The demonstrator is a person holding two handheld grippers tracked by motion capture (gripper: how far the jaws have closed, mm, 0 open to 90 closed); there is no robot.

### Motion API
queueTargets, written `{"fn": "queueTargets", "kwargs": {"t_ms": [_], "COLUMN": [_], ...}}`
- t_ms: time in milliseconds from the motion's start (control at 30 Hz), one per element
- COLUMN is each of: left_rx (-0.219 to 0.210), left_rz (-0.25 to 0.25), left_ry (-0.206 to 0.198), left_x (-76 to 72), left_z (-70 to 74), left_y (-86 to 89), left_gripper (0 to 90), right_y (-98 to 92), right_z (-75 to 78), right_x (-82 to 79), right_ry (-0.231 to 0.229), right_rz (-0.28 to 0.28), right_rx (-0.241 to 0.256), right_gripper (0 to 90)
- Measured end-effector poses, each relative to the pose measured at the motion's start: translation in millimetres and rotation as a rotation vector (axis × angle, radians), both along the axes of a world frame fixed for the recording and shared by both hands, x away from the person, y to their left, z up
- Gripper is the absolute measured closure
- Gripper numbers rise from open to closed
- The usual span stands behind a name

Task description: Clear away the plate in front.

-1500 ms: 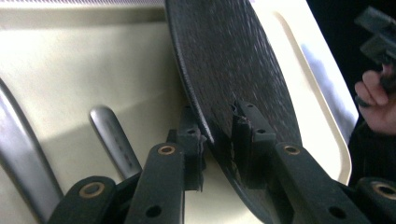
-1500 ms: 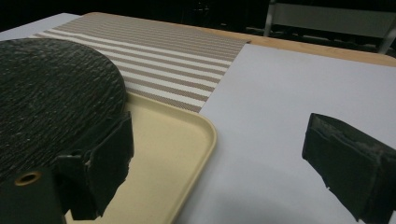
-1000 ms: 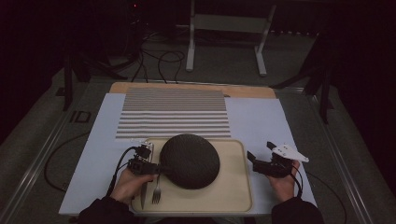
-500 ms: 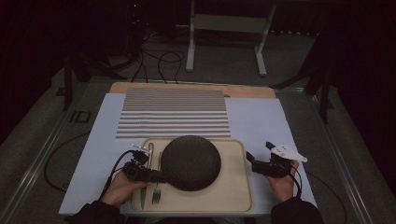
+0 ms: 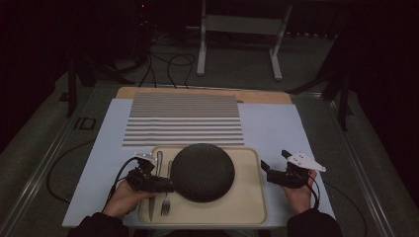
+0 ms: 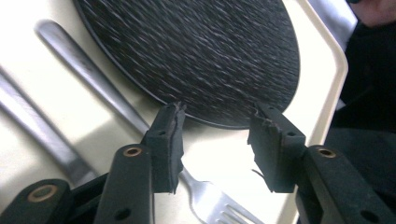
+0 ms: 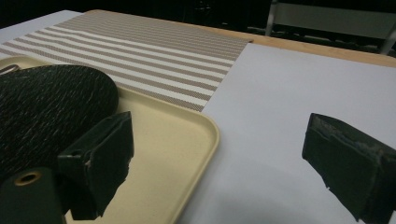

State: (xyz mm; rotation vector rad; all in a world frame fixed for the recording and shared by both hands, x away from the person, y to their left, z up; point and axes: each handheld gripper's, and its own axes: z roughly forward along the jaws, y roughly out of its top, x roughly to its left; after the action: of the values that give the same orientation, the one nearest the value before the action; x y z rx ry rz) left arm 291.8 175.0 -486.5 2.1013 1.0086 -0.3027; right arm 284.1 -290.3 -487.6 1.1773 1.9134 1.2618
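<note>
Where the pale blue table cover [image 5: 276, 133] meets the person's edge of the table, a cream tray [image 5: 247, 207] lies flat, just below a striped placemat [image 5: 183, 118] whose near edge it touches or overlaps. On the tray rests a dark round plate [image 5: 202, 171] with a speckled, streaked surface — it takes up the middle and the far half. Left of the plate lie a fork [image 5: 166, 197] and a second piece of cutlery [image 5: 155, 182], side by side and lengthwise. The left gripper [image 6: 215, 140] hovers over the fork at the plate's left rim, its jaws parted and grasping nothing, the rim just beyond their tips. The right gripper [image 7: 219, 163] sits off the tray on its right side — jaws spread wide, released, over bare table cover.
</note>
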Motion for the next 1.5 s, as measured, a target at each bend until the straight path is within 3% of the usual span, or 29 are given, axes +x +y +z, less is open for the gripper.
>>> {"fn": "queueTargets", "kwargs": {"t_ms": [67, 167, 200, 267, 367, 500, 567, 600, 633, 667, 800, 967, 1100, 1233, 1500], "left_rx": [-0.015, -0.034, -0.034, -0.021, -0.016, -0.013, -0.020, -0.032, -0.032, -0.045, -0.017, 0.034, 0.045, 0.039, 0.066], "left_rz": [0.004, 0.020, 0.020, 0.040, 0.073, 0.127, 0.149, 0.197, 0.197, 0.244, 0.350, 0.426, 0.499, 0.554, 0.566], "left_ry": [-0.015, -0.092, -0.092, -0.147, -0.262, -0.351, -0.367, -0.412, -0.412, -0.457, -0.545, -0.627, -0.717, -0.753, -0.731], "left_x": [-0.4, -1.1, -1.1, -3.1, -7.6, -10.9, -11.4, -12.8, -12.8, -14.2, -17.8, -23.1, -29.2, -32.2, -28.4], "left_z": [1.3, 6.5, 6.5, 10.9, 19.8, 25.0, 25.5, 26.3, 26.3, 27.1, 29.2, 31.4, 32.3, 27.7, 17.8], "left_y": [1.3, 6.6, 6.6, 8.2, 12.8, 21.6, 25.0, 33.3, 33.3, 42.4, 59.8, 76.8, 89.1, 100.2, 102.0], "left_gripper": [53.7, 48.2, 44.5, 36.8, 26.3, 16.7, 15.5, 15.5, 15.4, 15.3, 11.5, 1.7, 0.4, 0.5, 0.3], "right_y": [0.5, 0.2, 0.2, -0.1, 0.2, -0.7, -1.2, -2.0, -2.0, -2.9, -3.6, -3.1, -4.7, -5.6, -5.2], "right_z": [0.0, 0.2, 0.2, 0.2, 0.4, 1.1, 1.5, 2.2, 2.2, 2.6, 2.5, 2.4, 3.1, 2.8, 2.1], "right_x": [-0.2, -0.5, -0.5, -0.4, -0.8, -2.2, -2.9, -4.7, -4.7, -6.0, -8.3, -12.2, -15.3, -17.8, -17.7], "right_ry": [0.000, -0.002, -0.002, -0.005, -0.006, -0.012, -0.015, -0.021, -0.021, -0.027, -0.039, -0.060, -0.079, -0.088, -0.093], "right_rz": [0.000, 0.004, 0.004, 0.005, 0.007, 0.012, 0.014, 0.017, 0.017, 0.021, 0.033, 0.049, 0.059, 0.064, 0.066], "right_rx": [-0.001, -0.002, -0.002, 0.000, 0.002, 0.003, 0.002, 0.005, 0.005, 0.011, 0.012, 0.015, 0.033, 0.033, 0.030], "right_gripper": [8.8, 8.8, 8.8, 8.8, 8.8, 8.8, 8.8, 8.8, 8.8, 8.8, 8.8, 8.8, 8.8, 8.8, 8.7]}}
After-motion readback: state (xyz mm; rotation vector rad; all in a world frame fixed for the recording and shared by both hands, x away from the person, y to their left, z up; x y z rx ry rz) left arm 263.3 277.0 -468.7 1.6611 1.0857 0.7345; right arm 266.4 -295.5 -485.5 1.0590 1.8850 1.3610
